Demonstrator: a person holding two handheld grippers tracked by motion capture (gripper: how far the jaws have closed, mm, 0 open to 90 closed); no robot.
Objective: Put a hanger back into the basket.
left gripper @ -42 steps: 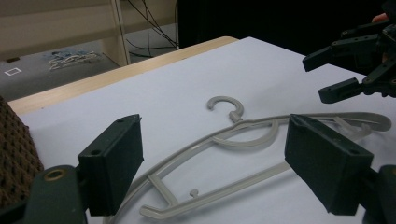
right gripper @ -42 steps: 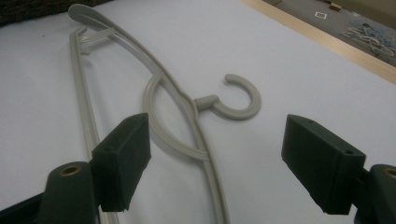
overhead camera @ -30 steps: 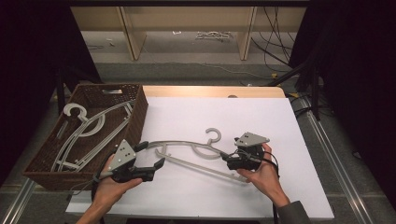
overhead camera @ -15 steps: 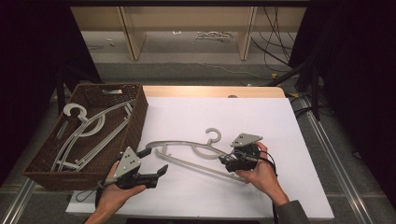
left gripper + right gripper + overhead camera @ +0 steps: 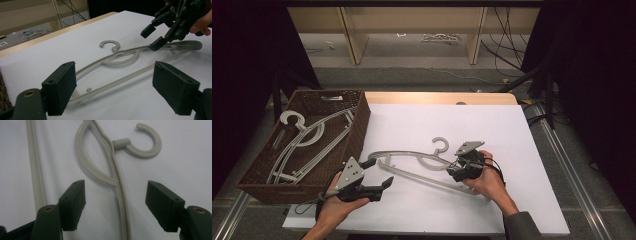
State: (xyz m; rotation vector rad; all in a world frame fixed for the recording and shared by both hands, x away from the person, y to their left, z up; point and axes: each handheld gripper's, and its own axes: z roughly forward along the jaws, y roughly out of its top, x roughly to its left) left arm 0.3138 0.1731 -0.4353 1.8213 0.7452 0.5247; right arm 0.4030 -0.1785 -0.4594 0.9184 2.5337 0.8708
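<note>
— While the right gripper (image 5: 455,169) straddles the hanger's (image 5: 412,156) arm, jaws closing but not yet pinching, what step is this?
— Grasping, I'd judge. The hanger lies flat on the white table (image 5: 422,122); the left gripper (image 5: 377,175) waits released nearby.
— Next?
— Pinch, lift towards the basket (image 5: 357,130).

We hold our left gripper (image 5: 374,175) level with jaws wide apart, while our right gripper (image 5: 457,167) tips downward, its jaws just closing partway, nothing pinched.

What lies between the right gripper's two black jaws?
In the right gripper view, the right gripper straddles the grey plastic hanger's upper arm on the white table, pads not touching.
</note>
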